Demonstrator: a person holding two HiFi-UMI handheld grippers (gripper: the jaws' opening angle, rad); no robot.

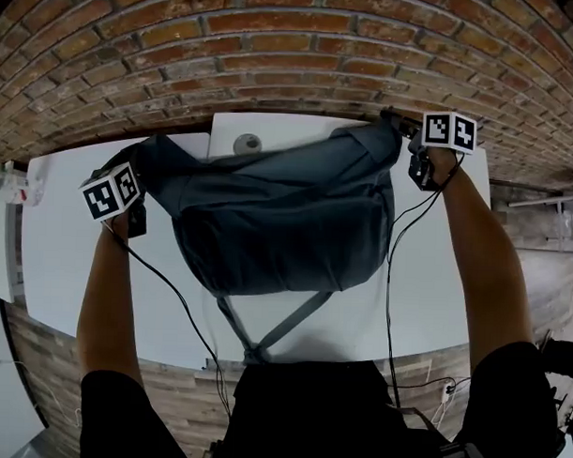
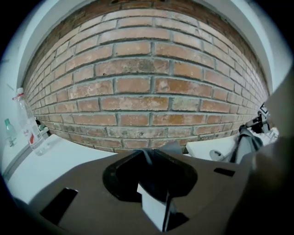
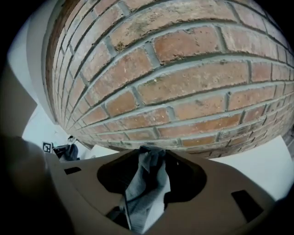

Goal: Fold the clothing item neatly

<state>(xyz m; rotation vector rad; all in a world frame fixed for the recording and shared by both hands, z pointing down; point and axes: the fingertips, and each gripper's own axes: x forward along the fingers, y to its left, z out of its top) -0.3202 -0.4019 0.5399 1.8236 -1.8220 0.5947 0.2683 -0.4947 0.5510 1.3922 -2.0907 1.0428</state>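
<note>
Grey-blue cloth, one garment (image 1: 278, 214), spreads over one white table (image 1: 60, 262), two corners pinched: left gripper (image 2: 149, 153) at ten o'clock, right gripper (image 3: 149, 152) at one o'clock.

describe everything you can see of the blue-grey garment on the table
The garment is soft blue-grey cloth, creased, lying on the white table below the brick wall. Its two far corners are drawn sideways: one is pinched in the left tool, the other bunched between the jaws of the right tool. Its near edge is rounded, and two thin straps trail from it over the table's near edge.
</note>
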